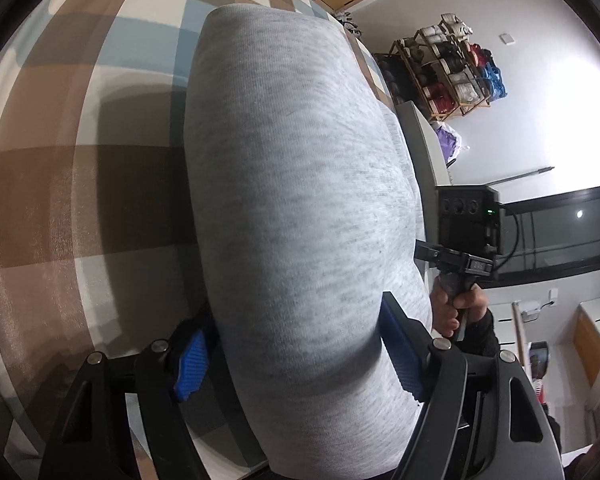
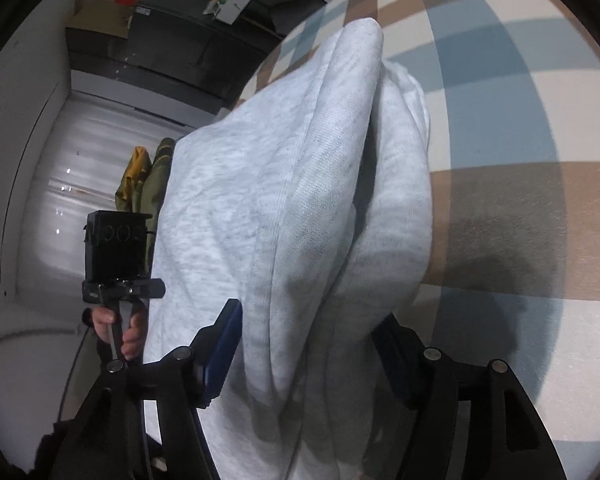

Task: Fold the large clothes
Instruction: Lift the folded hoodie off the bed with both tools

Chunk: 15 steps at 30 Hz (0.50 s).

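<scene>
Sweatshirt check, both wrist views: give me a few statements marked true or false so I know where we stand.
1. The sweatshirt is light grey. True.
2. It lies on a plain white sheet. False: the cover under it is checked in brown, blue and white.
3. Grey fabric runs between the fingers of the left gripper. True.
4. The right gripper has nothing between its fingers. False: folded sweatshirt layers fill the gap.
5. The left wrist view shows a hand holding the other gripper's handle. True.
</scene>
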{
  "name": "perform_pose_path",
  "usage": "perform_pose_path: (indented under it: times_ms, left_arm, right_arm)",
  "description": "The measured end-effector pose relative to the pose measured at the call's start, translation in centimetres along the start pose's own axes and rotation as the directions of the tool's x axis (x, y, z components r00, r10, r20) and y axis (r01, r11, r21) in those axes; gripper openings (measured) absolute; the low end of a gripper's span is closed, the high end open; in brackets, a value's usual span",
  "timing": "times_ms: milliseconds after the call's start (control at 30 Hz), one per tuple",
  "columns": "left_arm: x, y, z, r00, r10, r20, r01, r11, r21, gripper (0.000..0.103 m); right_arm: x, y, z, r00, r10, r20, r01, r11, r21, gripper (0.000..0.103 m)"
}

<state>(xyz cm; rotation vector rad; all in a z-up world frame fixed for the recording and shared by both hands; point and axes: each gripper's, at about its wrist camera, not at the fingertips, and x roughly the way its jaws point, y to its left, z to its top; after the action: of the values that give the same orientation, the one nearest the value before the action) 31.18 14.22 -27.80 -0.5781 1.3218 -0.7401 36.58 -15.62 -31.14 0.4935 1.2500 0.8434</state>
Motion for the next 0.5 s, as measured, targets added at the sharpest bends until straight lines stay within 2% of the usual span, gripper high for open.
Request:
perform_pose_path:
  times_ms: [100,133,167,233,367,500]
  left_arm:
    - [-0.3,0.5,-0.2,1.000,-0.024,0.005,0.024,1.000,-0.007,0.072]
    - [-0.1,0.2,-0.1,1.000,-0.021,0.007,0.022,1.000,-0.005,0.072]
    - [-0.5,-0.1,-0.3,1.000,-0.009,0.009,0.009,1.000,0.005,0.071]
    - [-0.9,-1.2,-0.4,0.999,0.031,0.016,-0.031,0.999,0.029,0.067]
    - [-3.2,-2.8,-1.2,0.997,0.070,0.027,-0.072,0.995,0.068,0.065]
    - [-5.6,-5.5,-1.2,0.995,0.092,0.047,-0.097,0.989,0.115,0.065]
  right_arm:
    - [0.4,-0.2,0.4,0.999,0.035,-0.014,-0.035,0.999,0.005,0.062]
    - [0.4,0.0,0.3,0.999,0.038,-0.017,-0.038,0.999,-0.010,0.046]
    - [0.4,0.5,0.2,1.000,0.025,-0.011,-0.025,0.999,-0.040,0.037]
    - [0.1,1.6,0.0,1.000,0.001,0.004,0.000,0.996,-0.088,0.028]
    - [-1.3,4.0,-0.9,0.998,0.023,0.057,-0.014,0.988,-0.155,0.024]
    - [-3.9,5.6,-1.1,0.989,0.098,0.110,-0.079,0.983,-0.169,0.024]
